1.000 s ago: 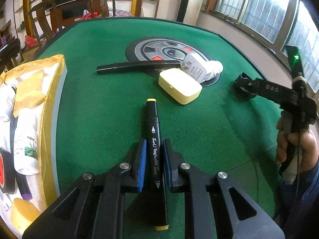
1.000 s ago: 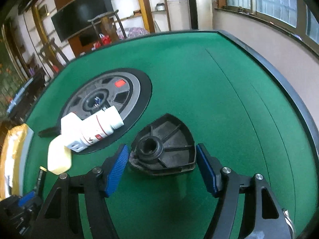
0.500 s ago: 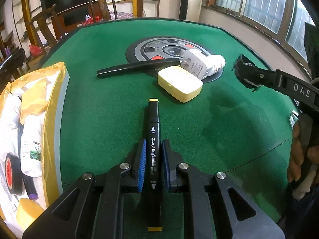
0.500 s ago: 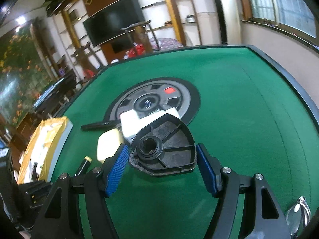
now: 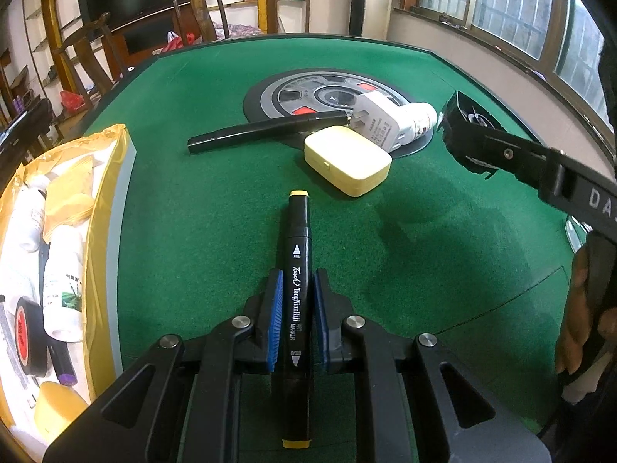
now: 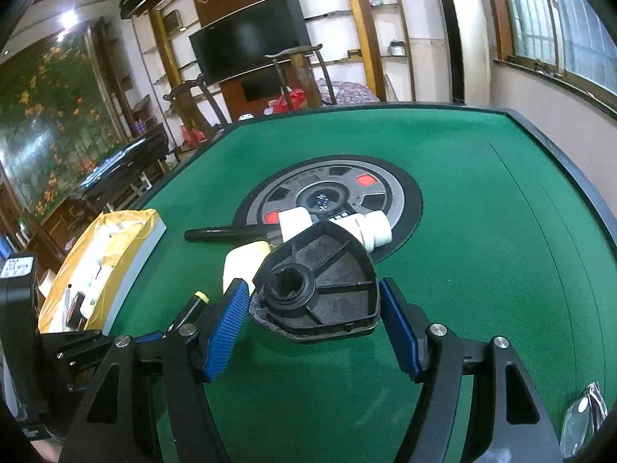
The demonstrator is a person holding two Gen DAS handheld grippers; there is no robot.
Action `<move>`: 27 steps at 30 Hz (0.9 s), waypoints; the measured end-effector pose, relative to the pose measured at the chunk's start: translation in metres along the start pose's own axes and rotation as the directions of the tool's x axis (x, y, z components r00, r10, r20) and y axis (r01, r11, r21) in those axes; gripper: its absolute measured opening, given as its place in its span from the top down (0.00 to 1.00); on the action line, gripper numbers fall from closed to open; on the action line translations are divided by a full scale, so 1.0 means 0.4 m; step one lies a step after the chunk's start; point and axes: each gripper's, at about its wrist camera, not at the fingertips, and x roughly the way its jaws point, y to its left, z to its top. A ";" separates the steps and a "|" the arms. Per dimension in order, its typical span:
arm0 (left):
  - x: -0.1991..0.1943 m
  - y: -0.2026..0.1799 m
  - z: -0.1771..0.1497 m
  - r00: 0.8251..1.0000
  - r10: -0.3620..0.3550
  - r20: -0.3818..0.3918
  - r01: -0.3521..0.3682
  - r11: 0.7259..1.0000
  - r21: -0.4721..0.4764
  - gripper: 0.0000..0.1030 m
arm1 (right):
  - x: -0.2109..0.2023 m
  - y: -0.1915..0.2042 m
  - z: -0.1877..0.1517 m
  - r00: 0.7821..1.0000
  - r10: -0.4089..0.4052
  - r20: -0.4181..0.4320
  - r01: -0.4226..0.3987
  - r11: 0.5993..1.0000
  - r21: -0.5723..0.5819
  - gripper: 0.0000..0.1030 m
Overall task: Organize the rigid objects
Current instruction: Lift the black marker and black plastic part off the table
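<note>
My left gripper [image 5: 297,285] is shut on a black art marker [image 5: 299,231] with yellow ends, gripped at mid-length and pointing away over the green felt table [image 5: 231,212]. My right gripper [image 6: 312,289] is shut on a black fan-shaped plastic part [image 6: 331,270] with ribs and a round socket, held above the felt. In the left wrist view that part [image 5: 468,115] hangs at the right, near the white bottle [image 5: 422,117]. A yellow case [image 5: 347,160], a white plug adapter [image 5: 380,121] and a long black pen [image 5: 266,131] lie mid-table.
An open yellow bag [image 5: 115,193] at the table's left edge holds white bottles, a tape roll and other small items. A round grey disc [image 5: 331,92] sits in the table's middle. A person's hand [image 5: 586,308] grips the right tool. Chairs and shelves stand beyond the far edge.
The right gripper has carried the black part leftward and a little up, so it now hangs in front of the case and bottle. The left gripper has stayed put, clamped on the marker.
</note>
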 end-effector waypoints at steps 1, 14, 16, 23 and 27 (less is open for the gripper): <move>0.000 -0.001 0.000 1.000 0.002 0.000 -0.002 1.000 0.000 0.87 | 0.000 0.004 -0.001 1.000 0.003 0.003 -0.003 1.000 -0.007 0.39; -0.005 -0.003 -0.003 1.000 0.002 0.002 -0.002 1.000 -0.004 0.88 | 0.004 0.007 -0.001 1.000 0.004 0.001 -0.004 1.000 -0.016 0.39; -0.007 0.002 -0.004 1.000 -0.011 0.004 0.011 1.000 -0.018 0.88 | 0.003 0.007 -0.001 1.000 0.005 0.001 -0.005 1.000 -0.015 0.39; -0.024 0.003 -0.009 0.999 -0.028 0.034 0.029 0.999 -0.029 0.88 | 0.003 0.007 -0.003 1.000 0.002 0.006 -0.002 1.000 -0.007 0.39; -0.036 -0.002 -0.014 0.998 -0.023 0.054 0.025 0.999 -0.025 0.88 | 0.002 0.006 -0.003 1.000 0.006 0.007 -0.006 1.000 -0.005 0.39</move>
